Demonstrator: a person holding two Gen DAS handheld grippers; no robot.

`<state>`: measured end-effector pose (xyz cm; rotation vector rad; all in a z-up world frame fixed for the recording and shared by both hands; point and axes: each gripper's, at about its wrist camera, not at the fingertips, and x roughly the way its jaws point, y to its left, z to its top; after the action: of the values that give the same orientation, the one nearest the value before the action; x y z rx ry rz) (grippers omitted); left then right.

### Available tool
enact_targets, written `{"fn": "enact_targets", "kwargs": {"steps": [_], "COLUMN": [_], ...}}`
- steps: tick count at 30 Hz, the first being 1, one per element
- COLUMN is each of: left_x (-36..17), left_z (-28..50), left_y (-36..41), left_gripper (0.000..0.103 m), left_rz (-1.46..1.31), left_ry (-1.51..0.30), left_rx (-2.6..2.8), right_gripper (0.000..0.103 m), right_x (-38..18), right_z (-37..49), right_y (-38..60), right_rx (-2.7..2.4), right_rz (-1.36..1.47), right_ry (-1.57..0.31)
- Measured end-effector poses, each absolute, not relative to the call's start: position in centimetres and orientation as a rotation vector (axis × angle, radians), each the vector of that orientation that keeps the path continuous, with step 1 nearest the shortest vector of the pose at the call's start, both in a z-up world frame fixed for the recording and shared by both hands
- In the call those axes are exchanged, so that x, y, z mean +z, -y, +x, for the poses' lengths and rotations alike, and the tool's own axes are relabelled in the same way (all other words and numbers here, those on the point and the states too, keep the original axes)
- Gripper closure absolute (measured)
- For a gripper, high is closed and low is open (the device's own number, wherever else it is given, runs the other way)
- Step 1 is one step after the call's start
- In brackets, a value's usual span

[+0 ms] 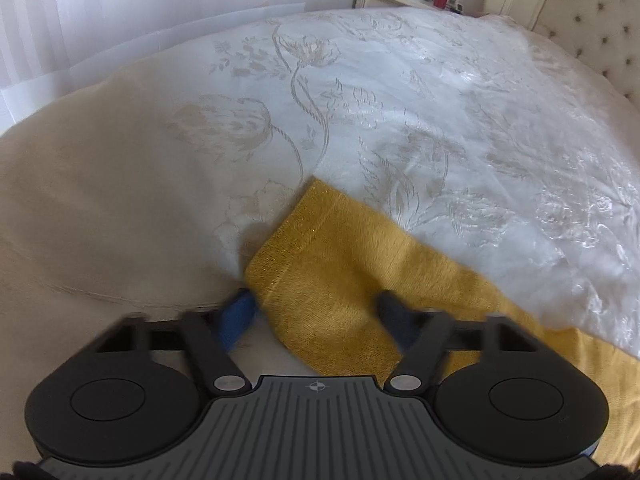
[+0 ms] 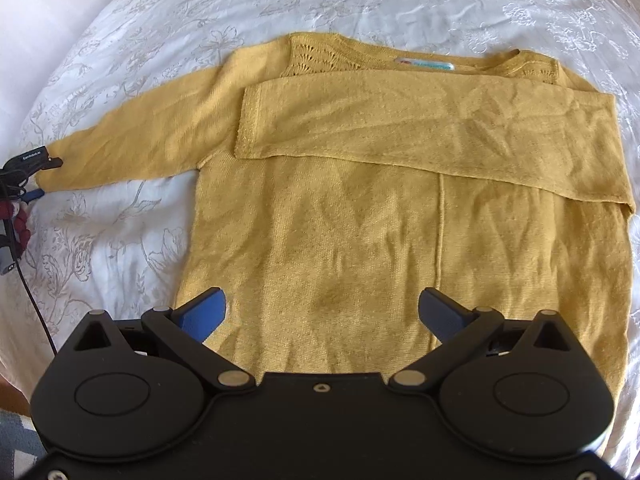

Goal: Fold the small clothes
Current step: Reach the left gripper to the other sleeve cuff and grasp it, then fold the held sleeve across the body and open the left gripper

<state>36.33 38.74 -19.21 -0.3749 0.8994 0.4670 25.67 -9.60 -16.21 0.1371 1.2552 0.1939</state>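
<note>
On floral bedspread [image 2: 120,240], yellow sweater [image 2: 360,240], left gripper [image 1: 316,308] seemingly around cuff [image 1: 304,240]

The bed [image 2: 360,4] lies bare and passable all round the yellow sweater [image 2: 360,240]. At the left sleeve end the left tool [image 2: 30,178], its cable and what may be a hand crowd the bed edge.

Mustard sweater [image 2: 360,220] flat, one sleeve [image 2: 440,136] folded across.
</note>
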Motion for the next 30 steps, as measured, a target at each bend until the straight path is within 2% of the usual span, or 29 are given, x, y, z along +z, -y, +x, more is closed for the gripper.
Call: {"fn": "enact_targets", "kwargs": {"steps": [2,10,19,25,30], "left_x": [-18.8,-13.7,-6.6,-5.7,-7.0], "left_z": [36.0,34.7,34.5,34.2,34.0], "left_y": [-38.7,-34.4,-22.1,-12.1,-3.3], "left_gripper": [0.096,0.096,0.096,0.096,0.096], "left_rz": [-0.379,-0.346,-0.262,-0.253,-0.236], "left_ry": [-0.88,-0.752,-0.631,-0.648,-0.707], "left_rx": [0.455,0.346,0.112,0.009,-0.08], "right_gripper": [0.0,0.0,0.0,0.0,0.0], "right_x": [-16.4,-16.3,-16.2,-16.4,-16.5], "right_z": [25.8,25.8,24.2,22.7,21.3], "right_y": [9.3,10.1,14.4,19.0,23.8], "right_rx": [0.205,0.232,0.24,0.259,0.237], "right_rz": [0.129,0.133,0.21,0.262,0.305], "right_ry": [-1.264,-1.258,-1.202,-1.164,-1.14]}}
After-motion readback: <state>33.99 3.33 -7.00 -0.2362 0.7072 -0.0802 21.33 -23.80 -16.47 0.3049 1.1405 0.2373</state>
